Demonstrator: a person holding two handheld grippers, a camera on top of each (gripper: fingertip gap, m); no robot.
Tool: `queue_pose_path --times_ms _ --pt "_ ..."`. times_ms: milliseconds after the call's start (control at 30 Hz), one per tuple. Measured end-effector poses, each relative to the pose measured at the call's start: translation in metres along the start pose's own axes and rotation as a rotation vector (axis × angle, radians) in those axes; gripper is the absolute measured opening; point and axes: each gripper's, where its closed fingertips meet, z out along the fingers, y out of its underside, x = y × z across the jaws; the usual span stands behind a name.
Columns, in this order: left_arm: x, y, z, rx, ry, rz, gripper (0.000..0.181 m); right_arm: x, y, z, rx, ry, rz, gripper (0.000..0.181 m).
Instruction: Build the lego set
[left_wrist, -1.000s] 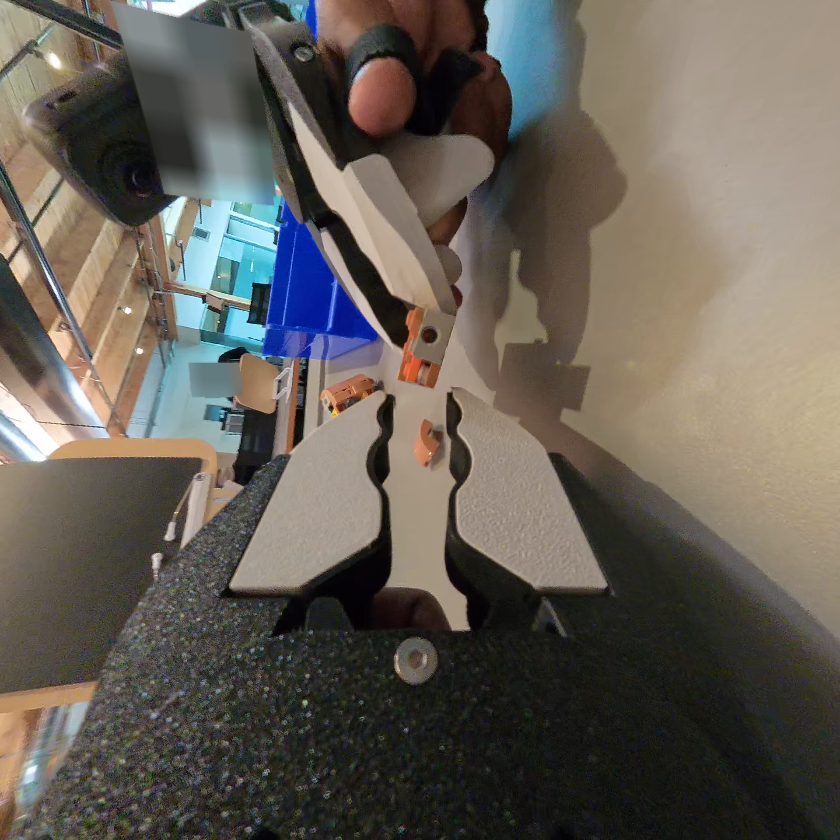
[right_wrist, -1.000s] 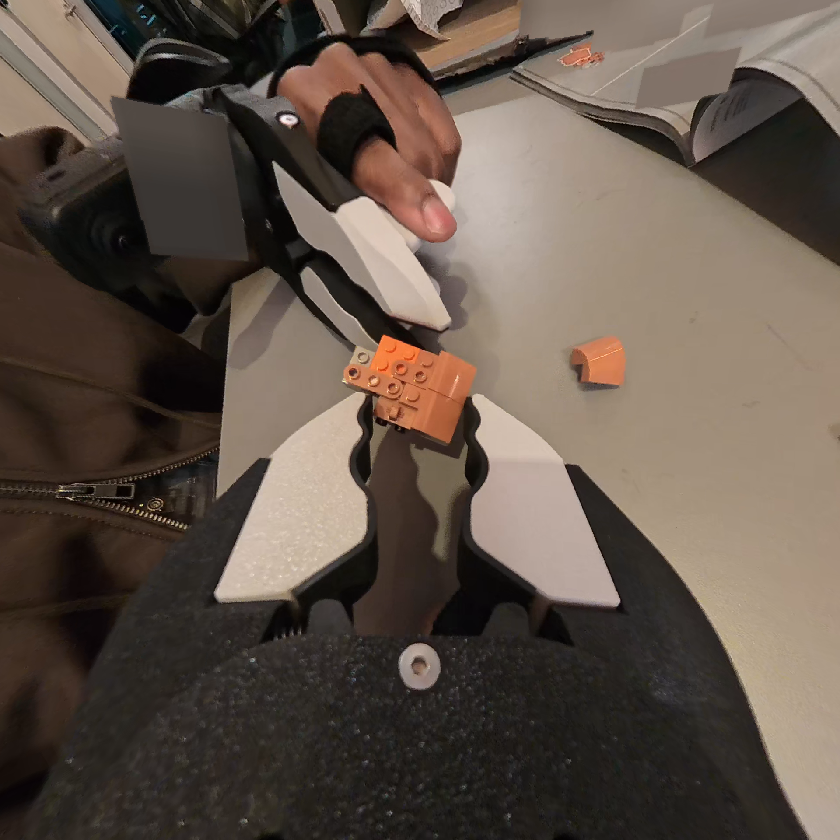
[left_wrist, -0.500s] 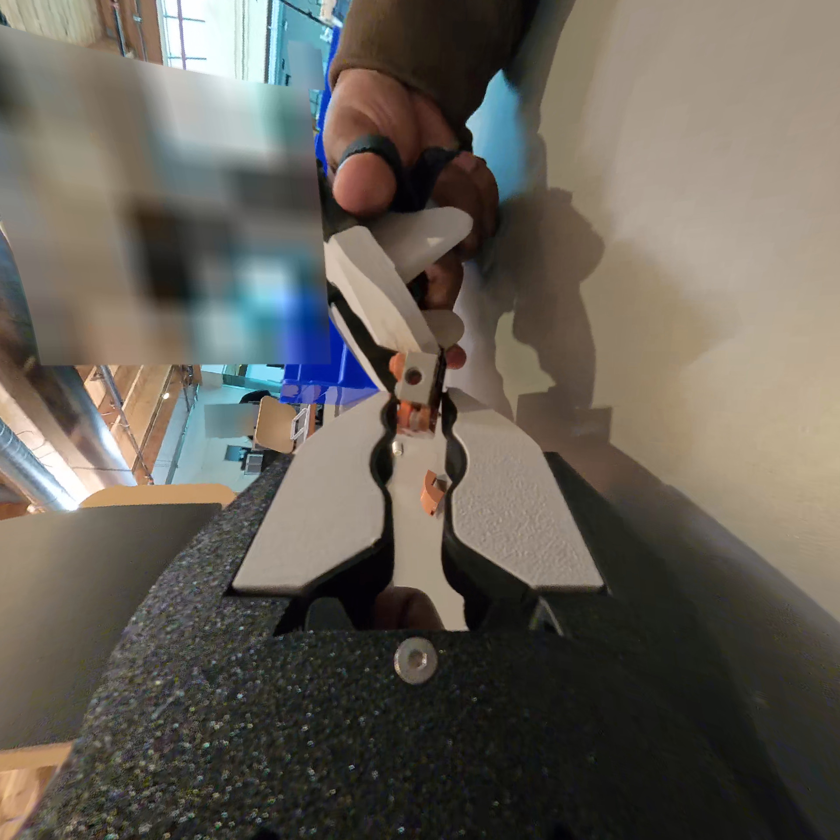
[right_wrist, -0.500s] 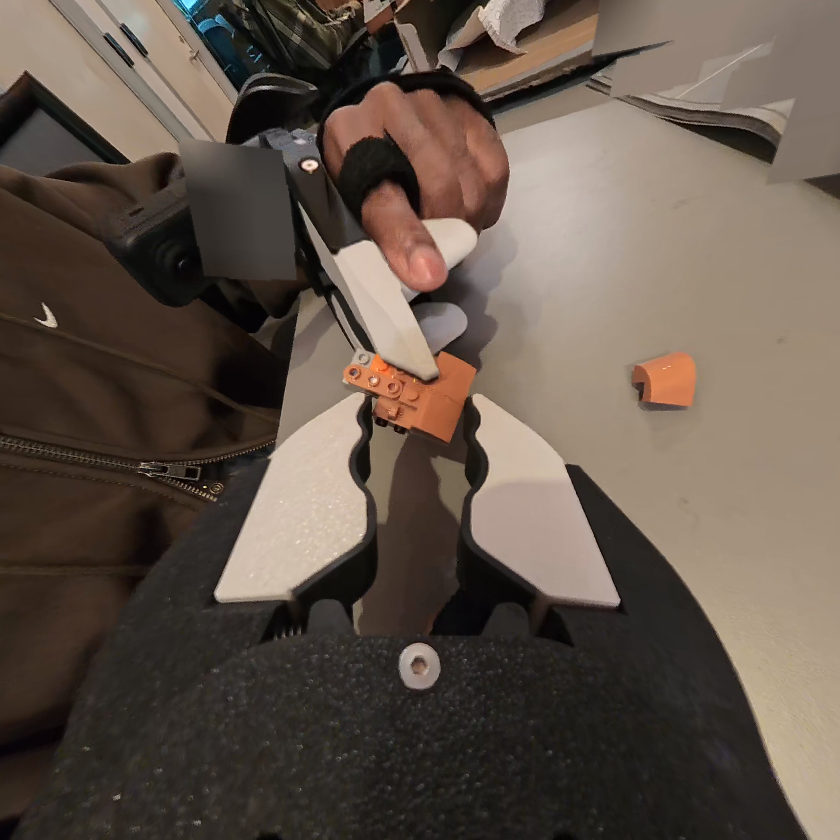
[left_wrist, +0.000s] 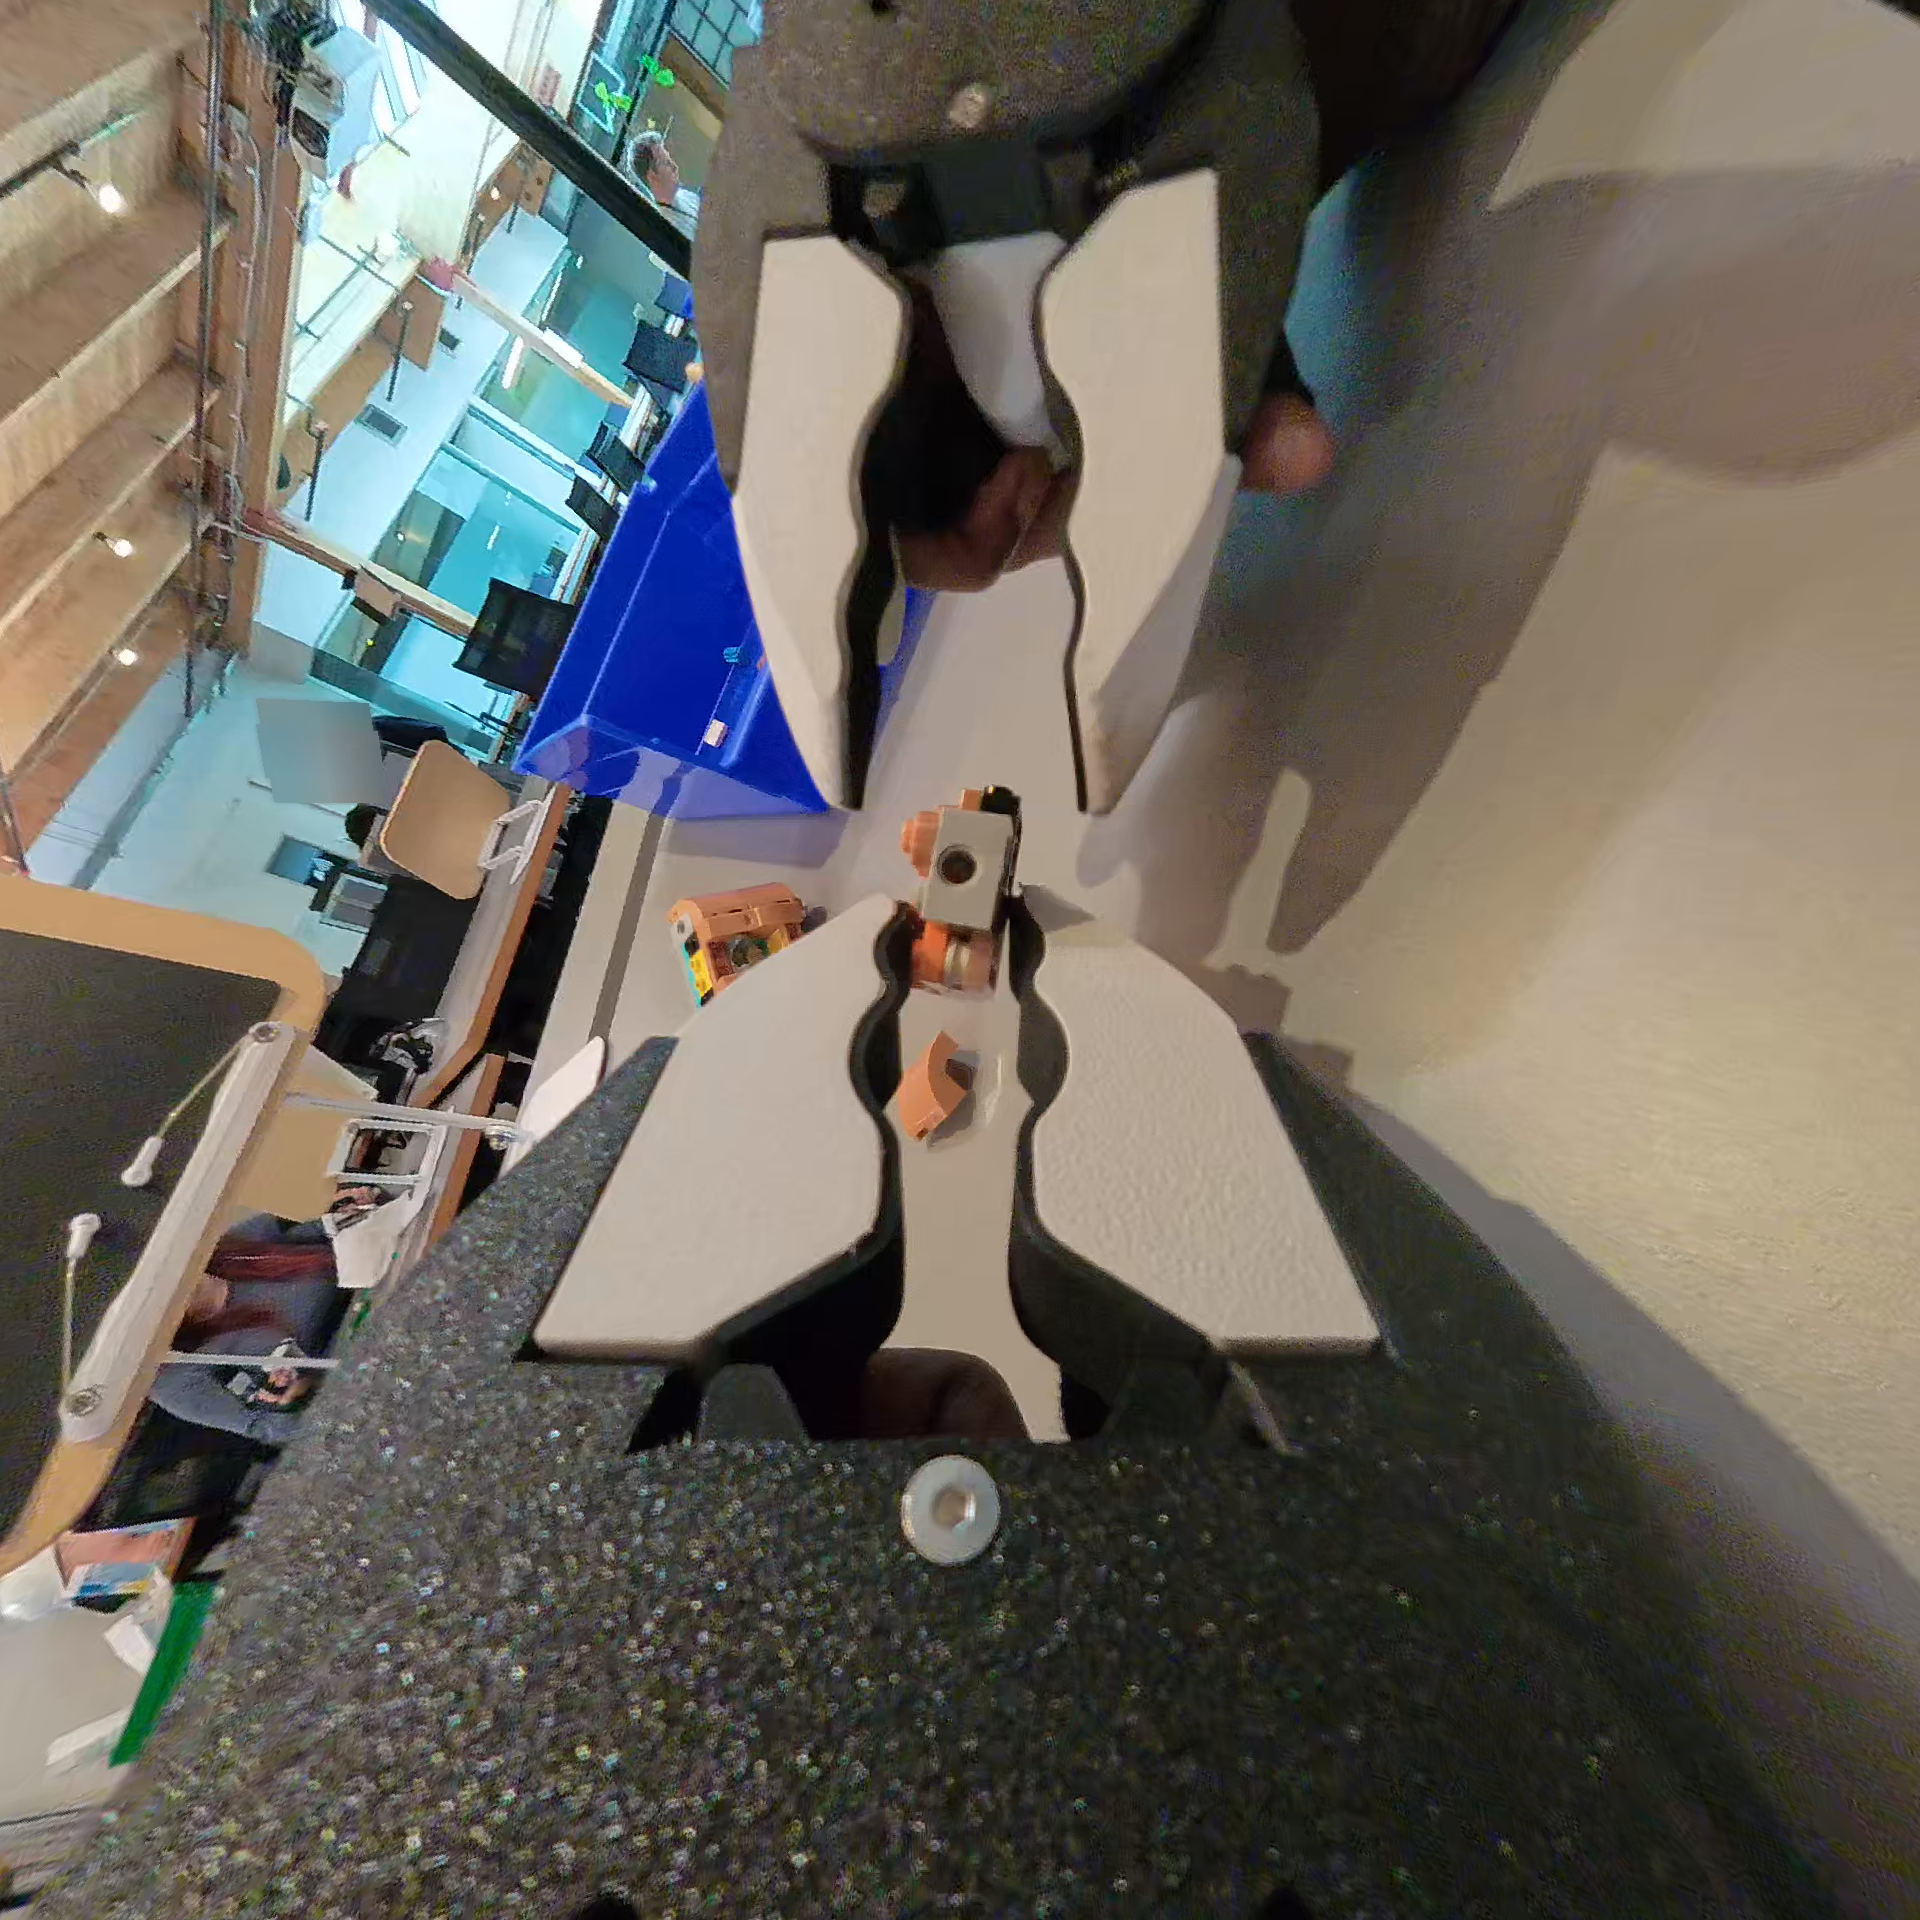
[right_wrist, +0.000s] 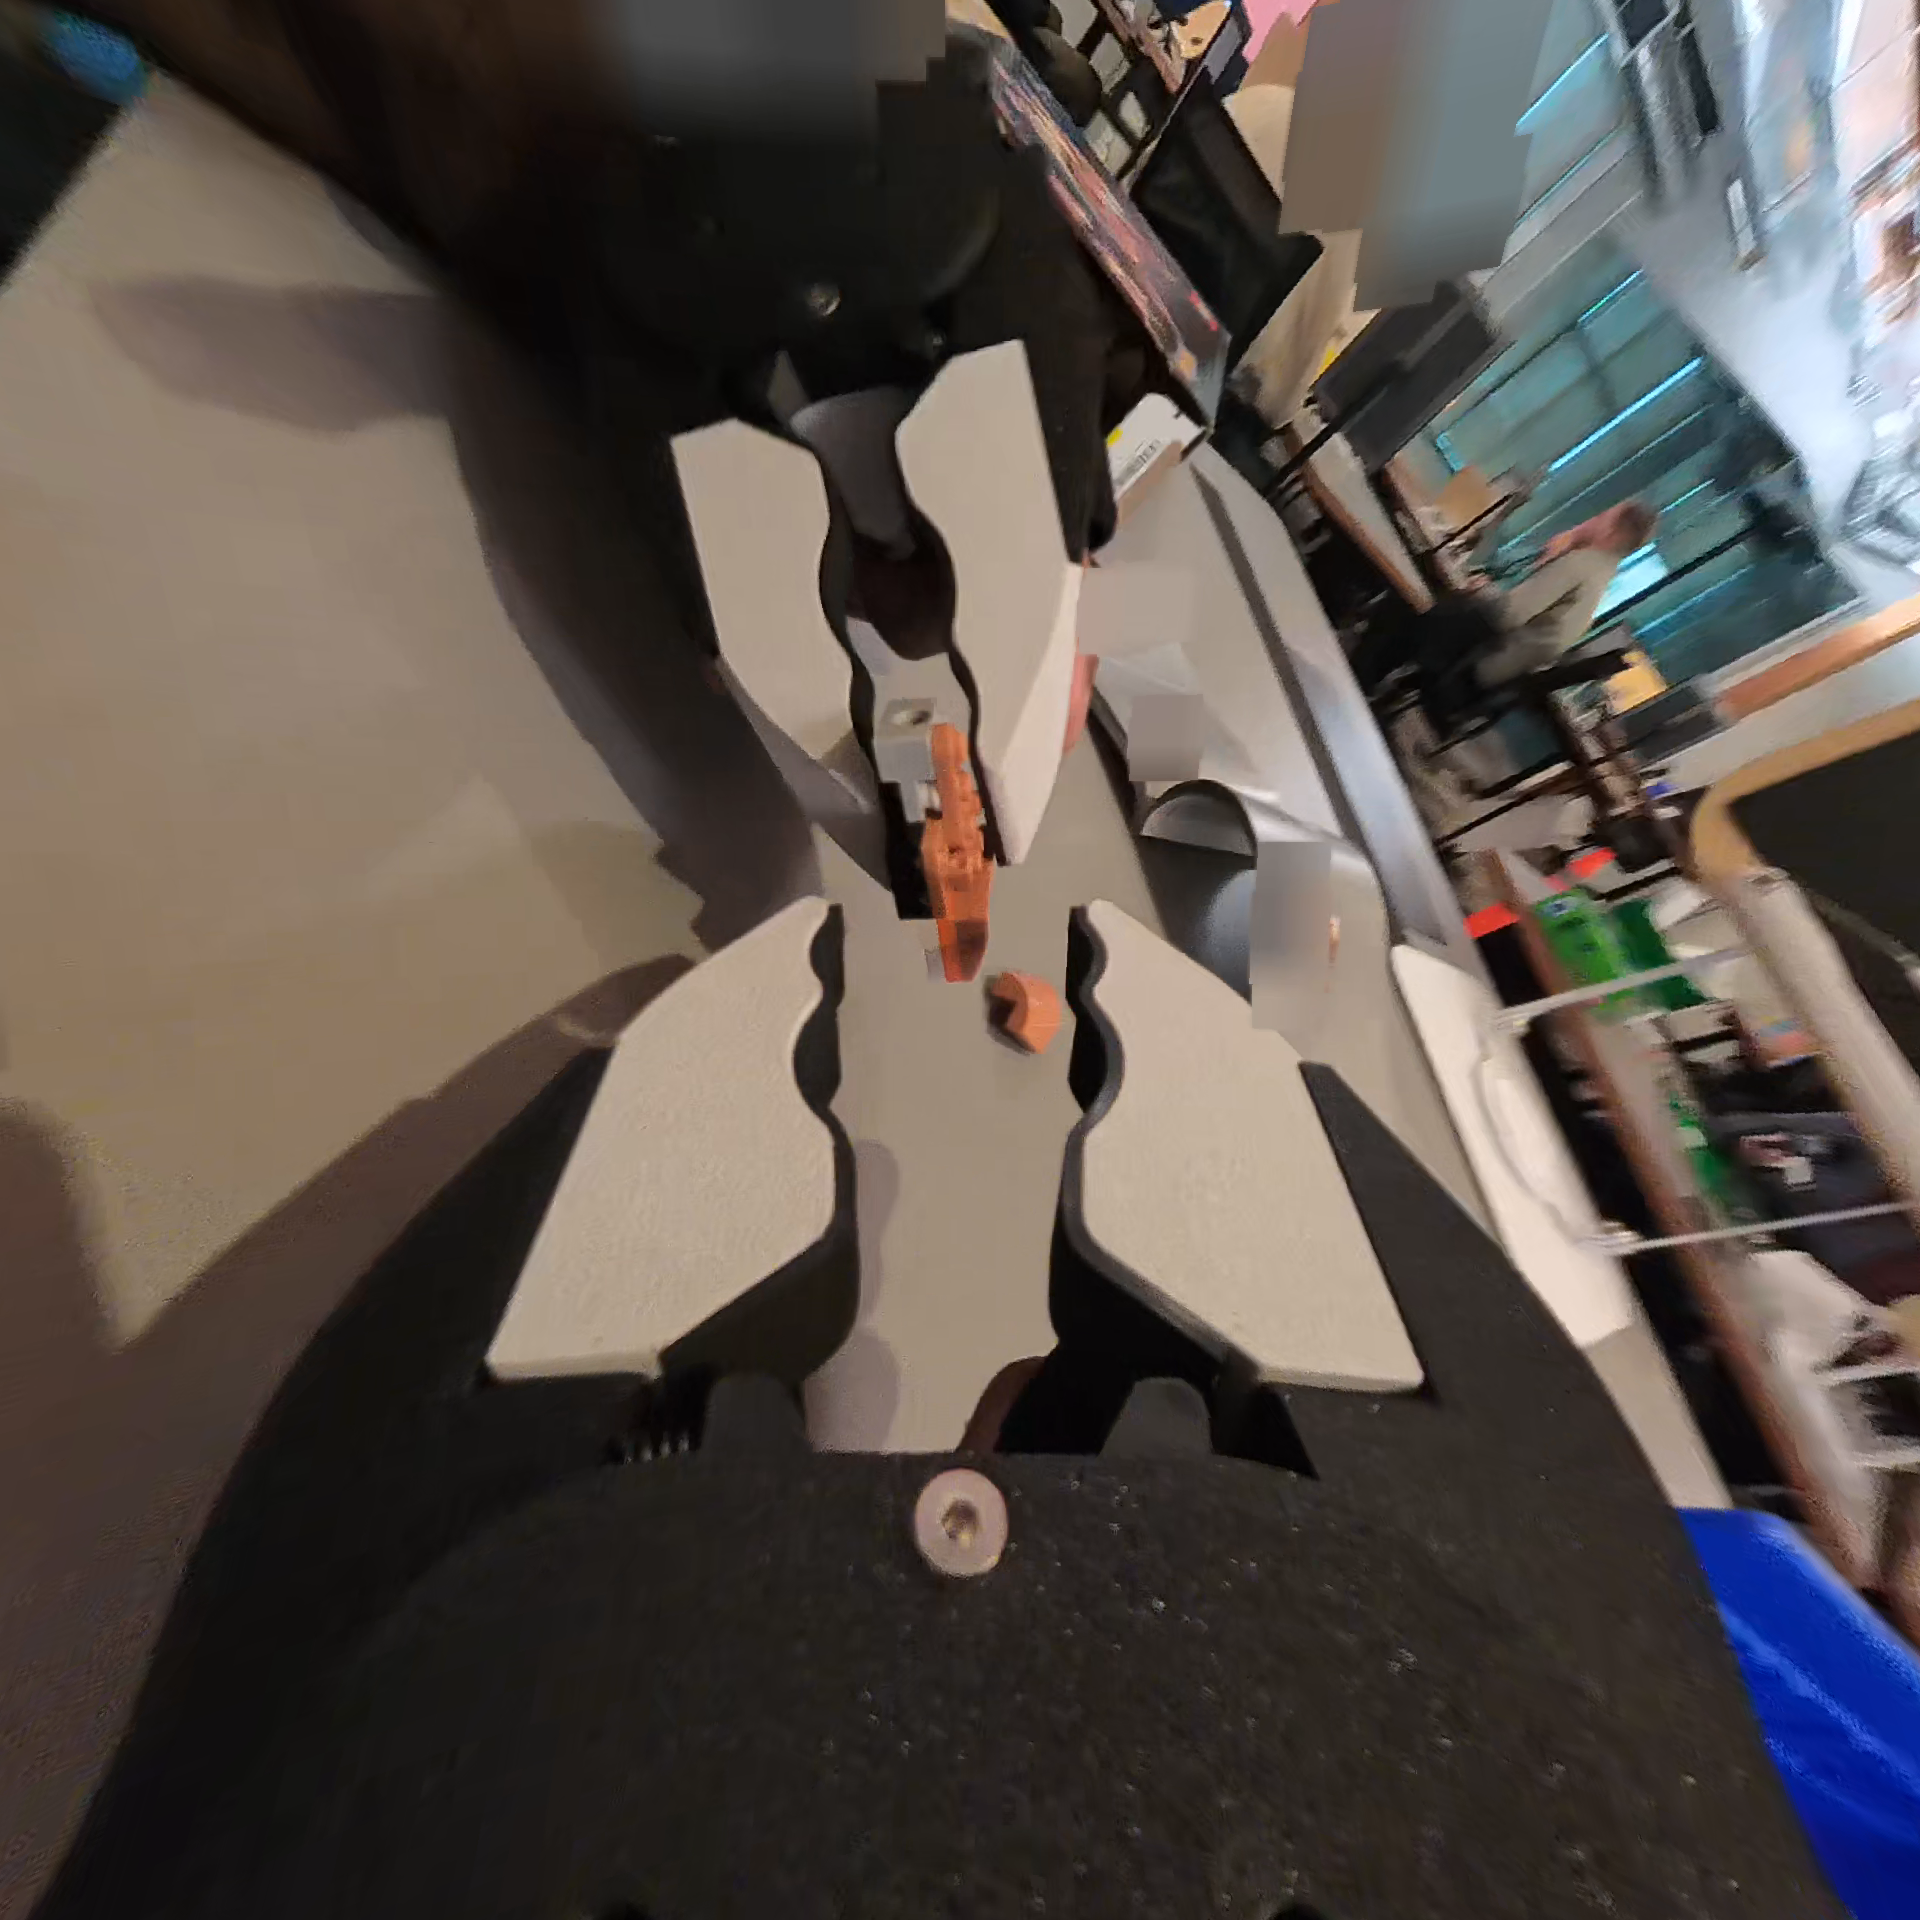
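Left gripper (left_wrist: 958, 935) fingers clamped on orange-grey assembly (left_wrist: 961, 899). Right gripper (right_wrist: 956, 935) fingers wide, holding nothing, facing it. Loose orange piece (right_wrist: 1023, 1010) on counter (right_wrist: 312, 644) between.

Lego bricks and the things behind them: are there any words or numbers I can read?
None can be read.
Brick model: no writing shows.
Loose orange brick: no writing shows.
Green glowing sign: too small and blurred to read.
White label on a cardboard box: too small to read.
Dark printed box: blurred, not readable.
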Motion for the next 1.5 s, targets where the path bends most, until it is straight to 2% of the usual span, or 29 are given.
queue_pose_path --times_ms 167,300,467,600,700,867,933,1067,1133,1200,1367,1500 --pt "0.005 0.002 0.003 -0.025 0.034 -0.011 0.018 -0.005 -0.001 0.008 -0.030 0.050 -0.152 0.032" --pt "0.007 0.004 0.004 -0.043 0.047 -0.016 0.018 -0.007 0.002 0.010 -0.047 0.065 -0.213 0.016" --pt "0.001 0.002 0.001 -0.003 0.038 -0.093 0.020 -0.002 -0.001 0.007 -0.030 0.100 -0.209 0.015" --pt "-0.011 0.010 -0.003 0.006 0.040 -0.240 0.029 0.005 0.005 0.000 -0.032 0.122 -0.202 0.015" --pt "-0.021 0.032 0.001 -0.081 0.029 -0.370 0.035 0.010 0.013 -0.007 -0.042 0.137 -0.206 0.015" --pt "-0.011 0.068 0.021 -0.279 0.173 -0.532 0.044 0.014 0.020 -0.013 -0.026 0.134 -0.190 0.015" --pt "-0.016 0.073 0.028 -0.300 0.191 -0.595 0.046 0.016 0.022 -0.014 -0.022 0.133 -0.188 0.015" --pt "-0.008 0.083 0.036 -0.386 0.326 -0.710 0.042 0.016 0.022 -0.015 -0.011 0.132 -0.188 0.015" --pt "-0.003 0.082 0.036 -0.390 0.386 -0.762 0.030 0.016 0.022 -0.015 -0.005 0.134 -0.189 0.015" --pt "-0.005 0.084 0.036 -0.401 0.373 -0.751 0.022 0.017 0.022 -0.015 -0.003 0.141 -0.190 0.015" --pt "-0.004 0.077 0.033 -0.350 0.366 -0.783 0.022 0.020 0.021 -0.017 0.002 0.166 -0.196 0.015" --pt "-0.019 0.039 0.021 -0.092 0.368 -0.972 0.022 0.021 0.020 -0.018 -0.008 0.196 -0.232 0.015"
